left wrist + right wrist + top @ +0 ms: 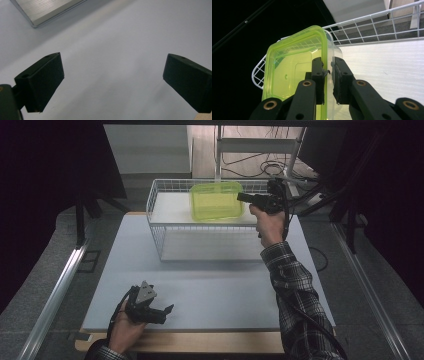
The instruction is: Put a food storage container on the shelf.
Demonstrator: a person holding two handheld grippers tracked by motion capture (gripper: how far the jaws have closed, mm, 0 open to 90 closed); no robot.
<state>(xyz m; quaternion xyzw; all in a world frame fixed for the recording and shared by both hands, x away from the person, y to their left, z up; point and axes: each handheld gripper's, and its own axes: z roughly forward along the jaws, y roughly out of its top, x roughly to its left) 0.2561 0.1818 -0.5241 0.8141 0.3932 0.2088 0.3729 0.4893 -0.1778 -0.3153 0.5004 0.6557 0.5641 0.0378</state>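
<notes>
A clear plastic container with a lime-green lid [216,200] stands on its side at the back of a white wire basket [155,227]. My right gripper [243,197] reaches in from the right and is shut on the container's edge. In the right gripper view the two jaws pinch the lid rim and clear wall of the container [292,72], with the right gripper [328,61] tilted and the basket wire [372,22] behind. My left gripper [164,314] rests low near the table's front left, open with nothing in it. The left gripper [112,72] shows its jaws wide apart over bare table.
The basket sits at the back of a pale grey table top [220,290] with a wooden front edge. An aluminium rail [55,295] runs along the floor at the left, and the aluminium rail [47,10] shows again beyond the left jaws. Cables and a white frame lie behind the basket.
</notes>
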